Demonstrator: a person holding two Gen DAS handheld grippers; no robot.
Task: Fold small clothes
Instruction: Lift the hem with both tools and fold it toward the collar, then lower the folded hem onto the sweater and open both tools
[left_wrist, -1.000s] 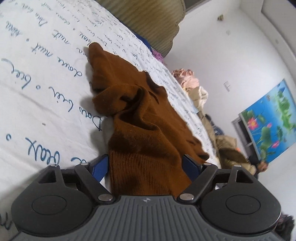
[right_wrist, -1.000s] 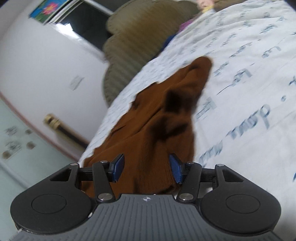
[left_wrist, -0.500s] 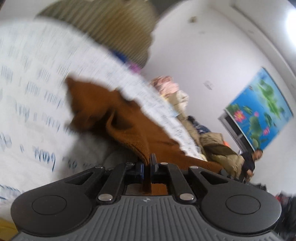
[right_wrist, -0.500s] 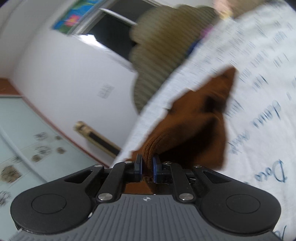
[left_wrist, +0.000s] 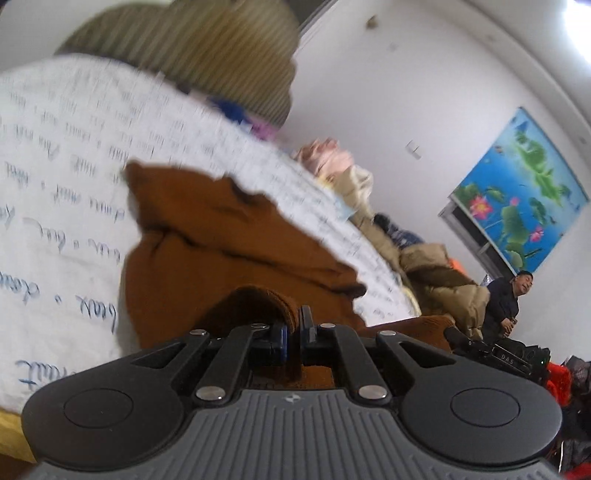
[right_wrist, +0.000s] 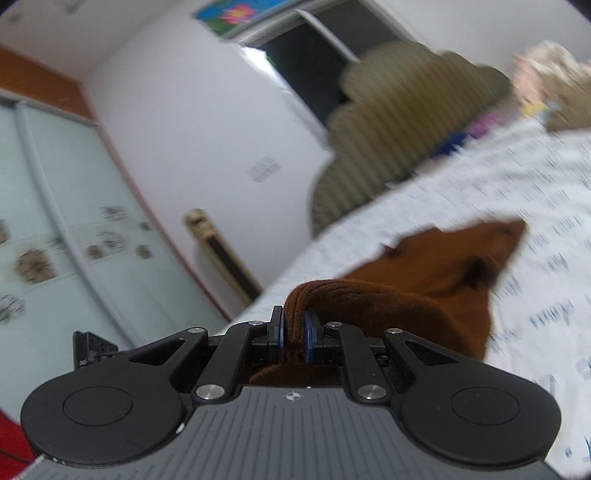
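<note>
A brown knitted sweater (left_wrist: 221, 251) lies on a white bed sheet (left_wrist: 55, 184) printed with blue handwriting. My left gripper (left_wrist: 293, 332) is shut on the sweater's ribbed hem, which bunches up between the blue pads. In the right wrist view the same brown sweater (right_wrist: 424, 291) stretches away across the bed sheet (right_wrist: 535, 258), and my right gripper (right_wrist: 293, 336) is shut on another fold of its hem. The near edge of the garment is lifted off the bed by both grips, while its far part still rests on the sheet.
A striped olive headboard (left_wrist: 192, 48) stands at the bed's far end. Piled clothes (left_wrist: 424, 258) lie along the bed's far side. A person (left_wrist: 506, 306) sits by a flower picture (left_wrist: 517, 192). A glass-door wardrobe (right_wrist: 55, 240) fills the left of the right wrist view.
Both grippers stood open around the sweater's hem; they have shut on it and risen, lifting the near edge off the sheet. Both views have rolled.
</note>
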